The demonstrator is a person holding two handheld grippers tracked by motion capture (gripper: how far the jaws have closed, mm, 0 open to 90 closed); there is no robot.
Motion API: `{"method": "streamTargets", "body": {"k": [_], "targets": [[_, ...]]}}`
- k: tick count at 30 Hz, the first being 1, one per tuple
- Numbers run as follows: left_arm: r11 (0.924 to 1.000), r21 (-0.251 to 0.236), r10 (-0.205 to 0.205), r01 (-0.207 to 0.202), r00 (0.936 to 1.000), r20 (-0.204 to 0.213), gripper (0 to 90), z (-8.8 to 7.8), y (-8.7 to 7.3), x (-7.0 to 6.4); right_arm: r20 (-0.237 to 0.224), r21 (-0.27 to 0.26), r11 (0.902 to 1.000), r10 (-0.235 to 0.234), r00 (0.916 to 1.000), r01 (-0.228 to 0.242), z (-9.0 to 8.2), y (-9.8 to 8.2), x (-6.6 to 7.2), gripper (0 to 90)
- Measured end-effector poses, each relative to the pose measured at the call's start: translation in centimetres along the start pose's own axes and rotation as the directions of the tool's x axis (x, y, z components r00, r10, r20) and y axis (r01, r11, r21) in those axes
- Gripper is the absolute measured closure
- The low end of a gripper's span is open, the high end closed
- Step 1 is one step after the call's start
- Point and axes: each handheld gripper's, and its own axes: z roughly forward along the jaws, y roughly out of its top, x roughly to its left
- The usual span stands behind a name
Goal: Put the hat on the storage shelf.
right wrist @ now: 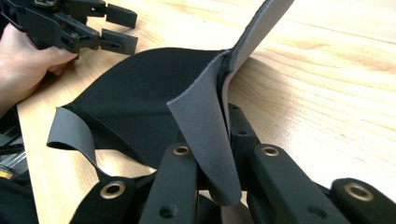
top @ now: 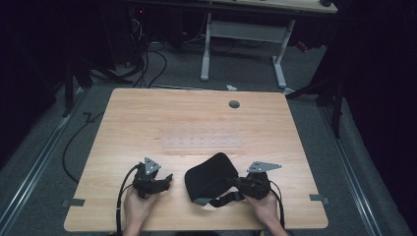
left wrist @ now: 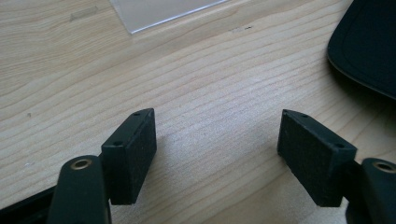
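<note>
A black padded eye mask (top: 210, 173) lies near the table's front edge, with its strap (top: 222, 200) trailing toward the person. My right gripper (top: 234, 183) is shut on the mask's right edge. In the right gripper view the jaws (right wrist: 212, 140) pinch a fold of the mask's grey lining (right wrist: 205, 112), which is lifted off the wood. The black face of the mask (right wrist: 135, 102) and a loop of strap (right wrist: 70, 133) spread beyond it. My left gripper (top: 168, 179) rests to the left of the mask. It stands open (left wrist: 217, 140) over bare wood, with the mask (left wrist: 369, 46) off to its right.
A clear plastic sheet (top: 201, 141) lies flat on the wooden table (top: 147, 118) behind the mask, and its corner (left wrist: 159, 9) shows ahead of the left gripper. A round cable hole (top: 234, 104) sits near the far edge. Cables and a desk frame stand on the floor beyond.
</note>
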Motion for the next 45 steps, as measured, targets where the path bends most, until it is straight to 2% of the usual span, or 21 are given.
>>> {"method": "streamTargets", "body": {"k": [2,8,15,18,25,28,31,35,41,45], "targets": [[1.0000,0.002,0.000,0.000,1.0000,0.003,28.4,0.0,0.0,0.0,-0.008,-0.008,1.0000,-0.004,1.0000,0.004,-0.1,0.1,0.0,84.3],[1.0000,0.004,0.006,-0.006,0.9999,0.010,27.4,0.0,0.0,-0.1,-0.020,-0.016,0.9995,0.028,0.9994,-0.028,-0.5,0.1,-0.2,84.4],[0.9993,0.010,0.035,-0.035,0.9985,0.041,28.7,-0.3,-0.2,-0.3,-0.023,-0.030,0.9980,0.055,0.9982,-0.056,-1.1,0.2,-0.4,84.4],[0.9996,0.009,0.027,-0.027,0.9983,0.052,28.7,-0.3,-0.2,-0.3,-0.025,-0.038,0.9976,0.057,0.9981,-0.058,-1.3,0.2,-0.5,84.5],[0.9999,-0.006,0.011,-0.010,0.9930,0.117,28.8,-1.1,0.1,-0.7,-0.028,-0.059,0.9961,0.064,0.9976,-0.065,-1.9,0.5,-0.5,84.5],[0.9996,0.001,0.029,-0.030,0.9889,0.146,28.6,-1.6,0.2,-1.3,-0.025,-0.069,0.9958,0.059,0.9980,-0.060,-2.3,0.7,-0.4,84.5],[0.9975,0.006,0.069,-0.071,0.9806,0.184,27.3,-2.3,0.1,-2.2,-0.028,-0.069,0.9955,0.063,0.9976,-0.065,-2.5,1.0,-0.5,84.6],[0.9947,0.009,0.098,-0.103,0.9686,0.229,26.3,-2.9,0.0,-3.4,-0.042,-0.082,0.9935,0.076,0.9963,-0.079,-2.7,1.1,-0.7,84.6],[0.9883,0.013,0.142,-0.152,0.9452,0.294,25.3,-3.6,-0.1,-5.0,-0.054,-0.095,0.9900,0.099,0.9936,-0.104,-2.9,1.1,-0.8,84.6],[0.9868,0.006,0.151,-0.162,0.9315,0.331,25.2,-3.8,0.0,-5.7,-0.054,-0.100,0.9896,0.098,0.9937,-0.103,-3.2,1.3,-0.7,84.6]]}}
